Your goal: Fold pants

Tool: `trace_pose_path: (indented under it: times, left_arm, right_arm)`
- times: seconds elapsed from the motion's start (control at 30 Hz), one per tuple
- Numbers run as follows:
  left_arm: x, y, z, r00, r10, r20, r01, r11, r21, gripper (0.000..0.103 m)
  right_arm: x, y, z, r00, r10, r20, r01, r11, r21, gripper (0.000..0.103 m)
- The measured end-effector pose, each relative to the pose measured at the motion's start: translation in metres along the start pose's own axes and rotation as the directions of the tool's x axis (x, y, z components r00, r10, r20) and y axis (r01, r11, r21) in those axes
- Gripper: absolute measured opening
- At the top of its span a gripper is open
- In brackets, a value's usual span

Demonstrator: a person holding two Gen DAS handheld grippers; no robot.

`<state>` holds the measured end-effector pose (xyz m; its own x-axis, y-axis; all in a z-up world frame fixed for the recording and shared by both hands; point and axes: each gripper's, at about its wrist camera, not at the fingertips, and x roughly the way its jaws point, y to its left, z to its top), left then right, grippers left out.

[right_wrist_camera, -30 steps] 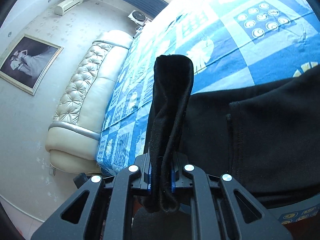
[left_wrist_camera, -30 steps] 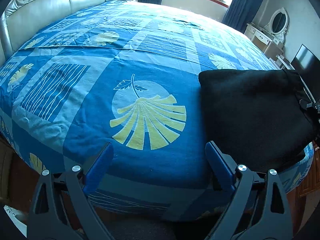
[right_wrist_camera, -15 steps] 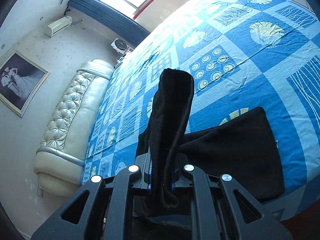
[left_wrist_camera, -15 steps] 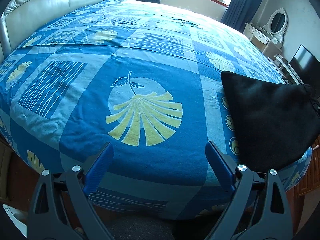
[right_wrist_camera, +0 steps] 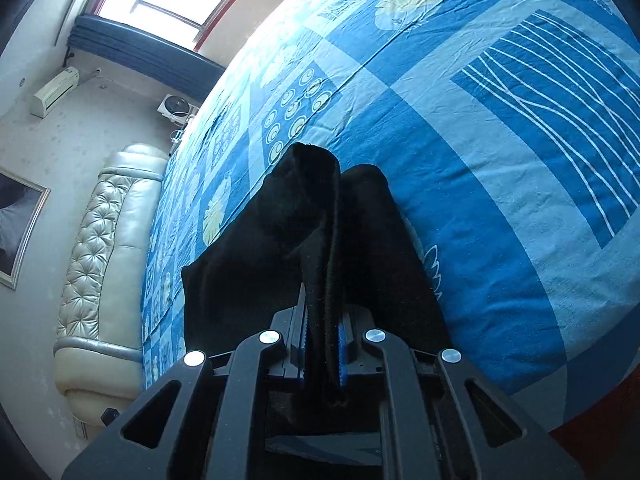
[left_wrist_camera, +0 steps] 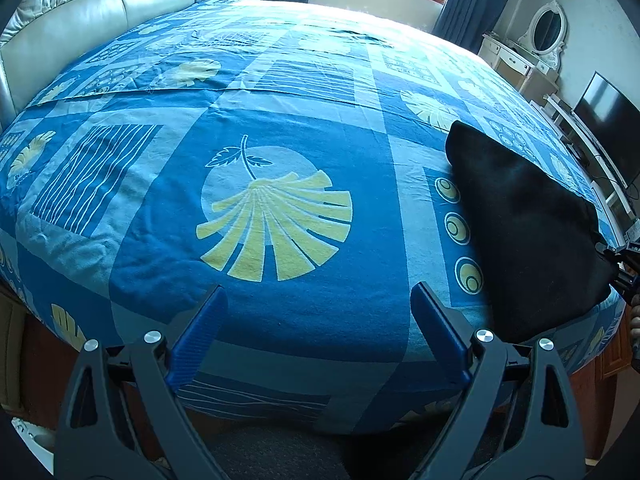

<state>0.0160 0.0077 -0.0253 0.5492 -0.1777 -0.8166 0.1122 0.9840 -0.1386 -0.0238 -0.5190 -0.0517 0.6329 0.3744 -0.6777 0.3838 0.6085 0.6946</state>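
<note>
Pants, folded black, have slid rightward to the bed's near right edge, dragged by the right gripper clamped on their hem while the left gripper hangs apart, so the fold looks nearly finished.

No readable text, label, brand, number or sign anywhere in either view.
</note>
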Motion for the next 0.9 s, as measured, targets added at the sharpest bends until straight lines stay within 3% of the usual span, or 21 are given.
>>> trace_pose_path:
  times: [0.9]
  left_arm:
    - [0.009, 0.001, -0.003, 1.0, 0.008, -0.026, -0.007, 1.0, 0.009, 0.093]
  right_arm:
    - [-0.01, -0.036, 0.0, 0.997, 0.076, 0.006, -0.077, 0.993, 0.084, 0.011]
